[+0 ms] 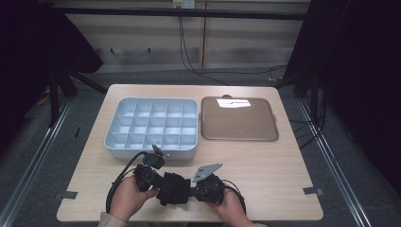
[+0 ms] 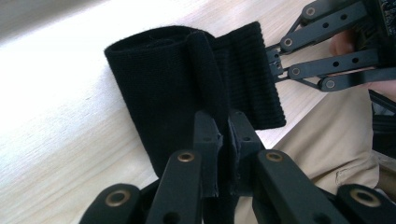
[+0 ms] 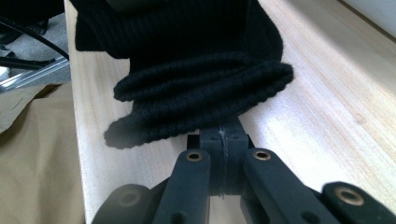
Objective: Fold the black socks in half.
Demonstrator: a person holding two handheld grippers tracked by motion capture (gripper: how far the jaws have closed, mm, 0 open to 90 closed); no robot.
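Observation:
A black knitted sock [image 1: 173, 188] lies folded near the table's front edge, between the two hands. My left gripper [image 1: 161, 183] comes at it from the left and is shut on a fold of the plain fabric [image 2: 168, 88], which rises between its pads [image 2: 224, 140]. My right gripper [image 1: 193, 189] comes from the right and is shut on the ribbed cuff [image 3: 205, 88], its jaws pressed together at the cuff's edge [image 3: 224, 136]. In the left gripper view, the right gripper [image 2: 274, 63] pinches the cuff's far side.
A grey tray [image 1: 109, 140] with several empty compartments stands behind the hands. To its right lies a flat brown tray [image 1: 239, 120]. The wooden table [image 1: 279, 175] ends just in front of the sock, with the person's beige trousers [image 3: 32, 158] below the edge.

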